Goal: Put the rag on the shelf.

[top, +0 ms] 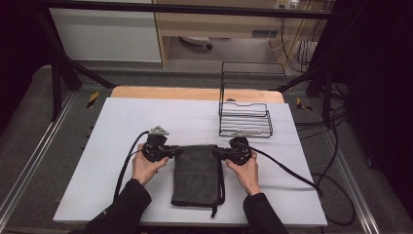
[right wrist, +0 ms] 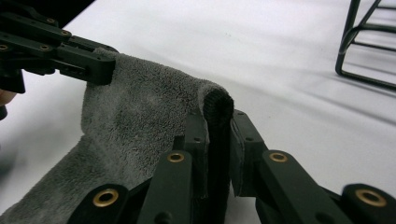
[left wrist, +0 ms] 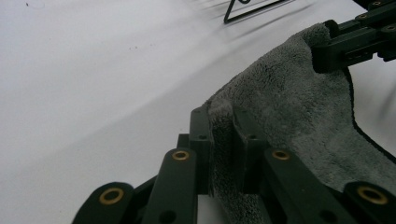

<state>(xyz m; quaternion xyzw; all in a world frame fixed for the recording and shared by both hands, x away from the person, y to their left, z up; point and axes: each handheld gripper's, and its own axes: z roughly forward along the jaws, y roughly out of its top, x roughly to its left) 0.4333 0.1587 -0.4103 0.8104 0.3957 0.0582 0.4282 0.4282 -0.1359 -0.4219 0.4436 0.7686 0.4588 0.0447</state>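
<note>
- High view: the left gripper [top: 171, 152] and right gripper [top: 221, 154] each clamp a far corner of the grey towel [top: 197, 175], which lies folded between them on the white desk [top: 122, 126]. A black wire rack [top: 245, 117] stands beyond the right fingers.
- Left gripper view: the fingers [left wrist: 201, 140] are nearly closed, pinching the towel's edge [left wrist: 289, 107]; the other gripper [left wrist: 350, 44] grips the opposite corner.
- Right gripper view: the fingers [right wrist: 243, 140] are nearly closed on the towel's hemmed corner [right wrist: 217, 105]; the rack [right wrist: 364, 46] stands well apart.

lab | black frame [top: 63, 63] | cables [top: 302, 48] | covered table [top: 117, 126]
</note>
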